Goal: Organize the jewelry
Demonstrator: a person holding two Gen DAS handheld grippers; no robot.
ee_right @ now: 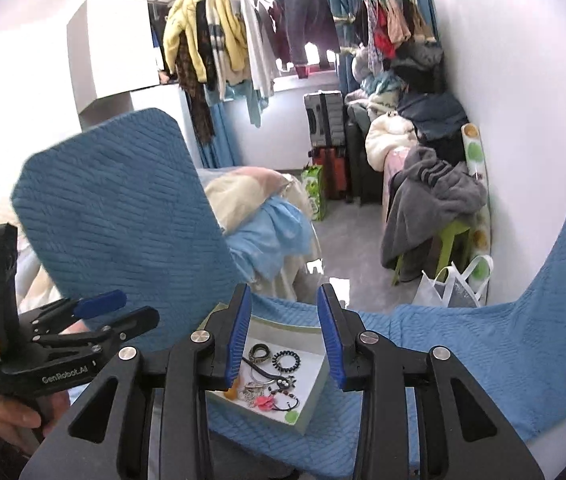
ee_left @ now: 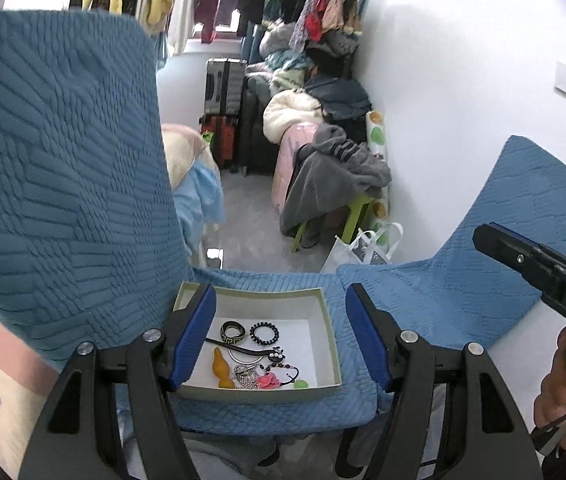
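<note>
A shallow white box (ee_left: 325, 312) sits on a blue quilted seat cover (ee_left: 275, 412). Inside lie a patterned bangle (ee_left: 234, 332), a black coil hair tie (ee_left: 264, 333), a silver ring bangle, an amber piece (ee_left: 219, 360), a pink flower (ee_left: 267, 380) and beads. My left gripper (ee_left: 281, 338) is open and empty, hovering over the box. My right gripper (ee_right: 285, 338) is open and empty above the same box (ee_right: 315, 396). The left gripper also shows in the right wrist view (ee_right: 99, 308), and the right one shows at the left wrist view's right edge.
Blue quilted chair backs (ee_left: 63, 168) stand left and right (ee_left: 523, 216). Beyond are a bed with blankets (ee_right: 259, 208), suitcases (ee_left: 223, 112), a green stool with a grey garment (ee_left: 339, 184), a white bag (ee_left: 363, 252) and hanging clothes.
</note>
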